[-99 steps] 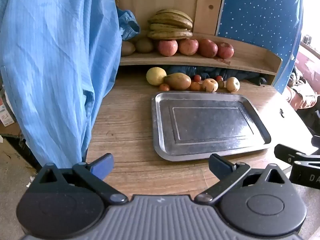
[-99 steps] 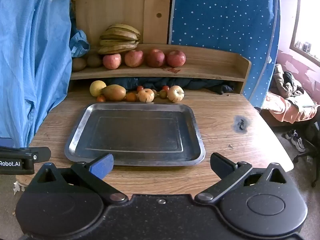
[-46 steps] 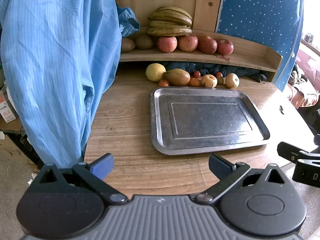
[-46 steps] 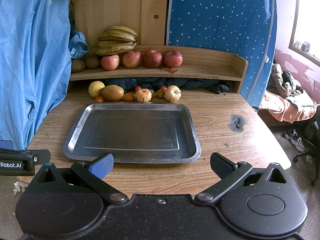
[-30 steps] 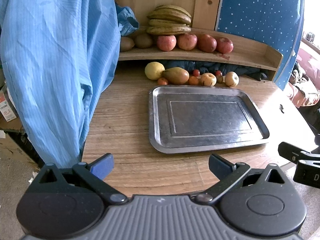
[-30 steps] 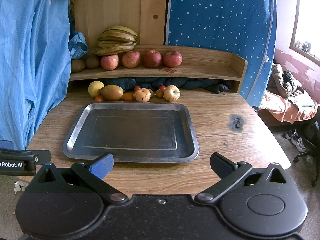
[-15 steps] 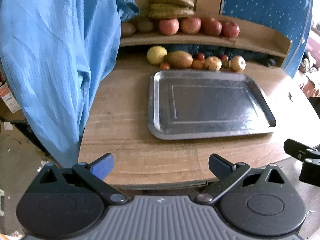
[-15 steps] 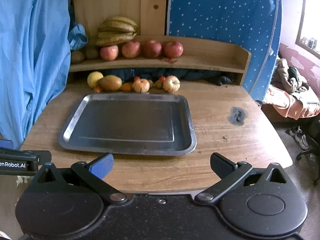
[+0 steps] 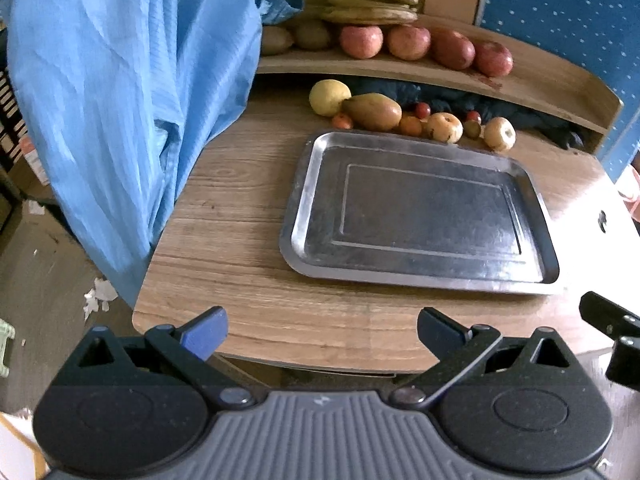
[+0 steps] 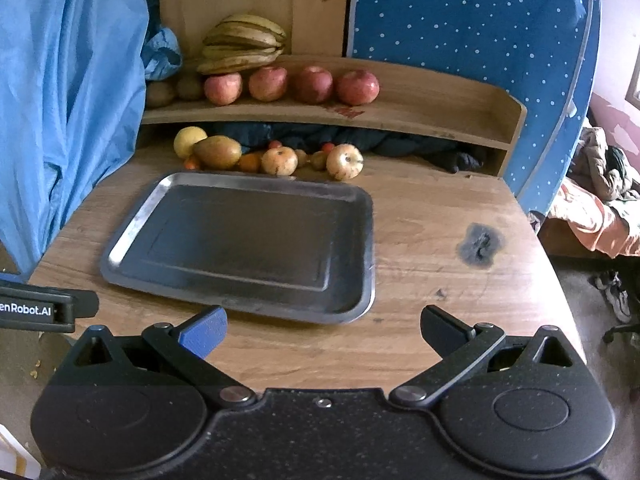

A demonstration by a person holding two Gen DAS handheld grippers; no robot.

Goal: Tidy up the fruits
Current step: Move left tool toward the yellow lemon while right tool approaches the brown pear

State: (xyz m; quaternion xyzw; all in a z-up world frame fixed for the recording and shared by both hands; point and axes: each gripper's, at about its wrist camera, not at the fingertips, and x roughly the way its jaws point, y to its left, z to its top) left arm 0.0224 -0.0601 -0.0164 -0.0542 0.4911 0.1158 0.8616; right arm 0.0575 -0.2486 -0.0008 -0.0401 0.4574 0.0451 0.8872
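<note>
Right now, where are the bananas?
The bananas are up on the wooden shelf at the back of the table, toward its left end in the right wrist view, stacked just behind the row of red apples.

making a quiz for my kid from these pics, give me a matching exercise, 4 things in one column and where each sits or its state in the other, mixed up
Things:
1. bananas
2. metal tray
3. red apples
4. mango

Places or states:
A. on the table just behind the tray
B. in a row on the shelf
C. bare, nothing on it
D. stacked at the left end of the shelf

Pairs: 1-D, 2-C, 3-B, 4-A
</note>
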